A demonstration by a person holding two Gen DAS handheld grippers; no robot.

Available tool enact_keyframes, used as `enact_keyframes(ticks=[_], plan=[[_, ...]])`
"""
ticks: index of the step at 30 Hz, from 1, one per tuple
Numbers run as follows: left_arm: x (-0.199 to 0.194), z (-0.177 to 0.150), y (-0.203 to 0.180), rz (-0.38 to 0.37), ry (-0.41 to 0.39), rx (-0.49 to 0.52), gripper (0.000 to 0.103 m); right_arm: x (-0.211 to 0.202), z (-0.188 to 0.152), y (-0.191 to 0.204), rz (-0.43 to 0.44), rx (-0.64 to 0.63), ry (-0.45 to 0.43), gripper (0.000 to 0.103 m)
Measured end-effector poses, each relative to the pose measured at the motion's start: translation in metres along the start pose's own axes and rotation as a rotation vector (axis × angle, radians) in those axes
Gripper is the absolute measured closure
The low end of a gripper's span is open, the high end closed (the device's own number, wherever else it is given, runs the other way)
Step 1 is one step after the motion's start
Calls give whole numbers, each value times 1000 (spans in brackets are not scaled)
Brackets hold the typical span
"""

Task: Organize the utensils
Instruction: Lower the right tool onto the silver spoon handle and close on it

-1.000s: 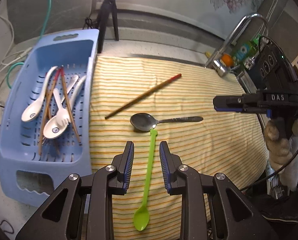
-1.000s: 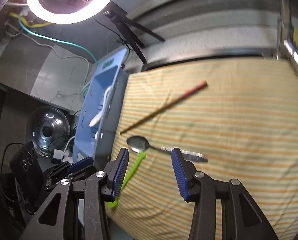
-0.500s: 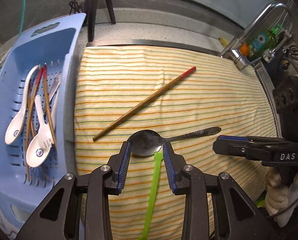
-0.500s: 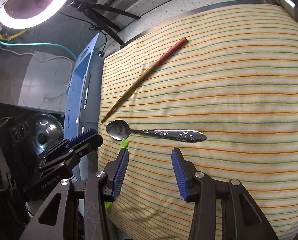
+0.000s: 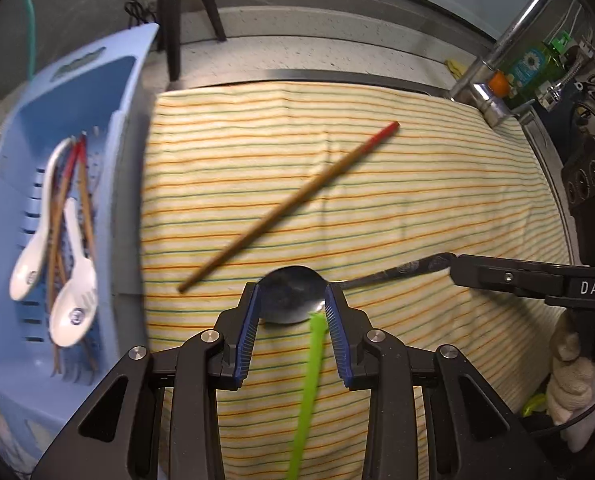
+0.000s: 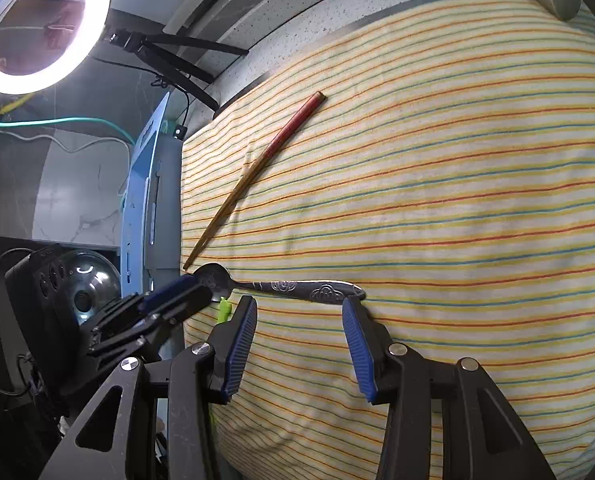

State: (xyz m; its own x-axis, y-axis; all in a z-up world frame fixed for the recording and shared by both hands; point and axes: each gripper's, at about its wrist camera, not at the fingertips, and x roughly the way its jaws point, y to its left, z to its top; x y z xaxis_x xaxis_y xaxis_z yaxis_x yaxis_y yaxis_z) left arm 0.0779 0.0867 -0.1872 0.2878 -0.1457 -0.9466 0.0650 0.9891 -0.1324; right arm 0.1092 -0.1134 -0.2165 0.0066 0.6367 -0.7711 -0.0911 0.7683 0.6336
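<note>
Here, both handheld grippers converge on a dull grey metal spoon (image 5: 297,292) lying on a yellow striped cloth (image 5: 377,208). The left gripper (image 5: 291,300) points steeply down, and its blue pads stand on either side of the spoon's bowl. Its jaws have just been opening and now sit narrowly apart, the bowl between them; whether the pads press on it I cannot tell. A lime green plastic spoon handle (image 5: 311,380) runs from the bowl toward 6 o'clock, between the same fingers.

The right gripper (image 6: 299,312) hangs with its jaws moderately apart and empty, the spoon's embossed handle just beyond its tips, toward 12 o'clock.

The step in hand appears to be picking up the metal spoon. The next move likely calls for closing on it without catching the green handle, then carrying it toward 9 o'clock, to the pale blue plastic basket (image 5: 109,92).

Only the left view shows inside the basket: white ceramic spoons (image 5: 73,312) and brown chopsticks. Only the right view shows the handle's pattern. Both show a single red-tipped wooden chopstick (image 5: 289,206) lying loose at 12 o'clock.
</note>
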Motion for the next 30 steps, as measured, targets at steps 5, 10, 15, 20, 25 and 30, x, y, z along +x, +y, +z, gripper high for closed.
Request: enact_keyframes(ticks=[5,10,15,20,25,30], plan=[[4,2,10,16,26,-14,54,-4,-1,3,9,-5,0,62],[16,5,-5,-8,51,11,54,-6,-2,8,15,-11,-2,62],[18,7,-22,-60,58,40,54,-14,-1,2,-6,3,-32,62],[18,8,-50,-108,57,92,54,-26,-2,-13,-21,39,-60,62],[23,3,-84,-139,84,175,54,-37,-3,-32,-38,77,-78,62],[20,-15,-113,-198,119,245,54,-48,-2,-45,-42,95,-96,62]])
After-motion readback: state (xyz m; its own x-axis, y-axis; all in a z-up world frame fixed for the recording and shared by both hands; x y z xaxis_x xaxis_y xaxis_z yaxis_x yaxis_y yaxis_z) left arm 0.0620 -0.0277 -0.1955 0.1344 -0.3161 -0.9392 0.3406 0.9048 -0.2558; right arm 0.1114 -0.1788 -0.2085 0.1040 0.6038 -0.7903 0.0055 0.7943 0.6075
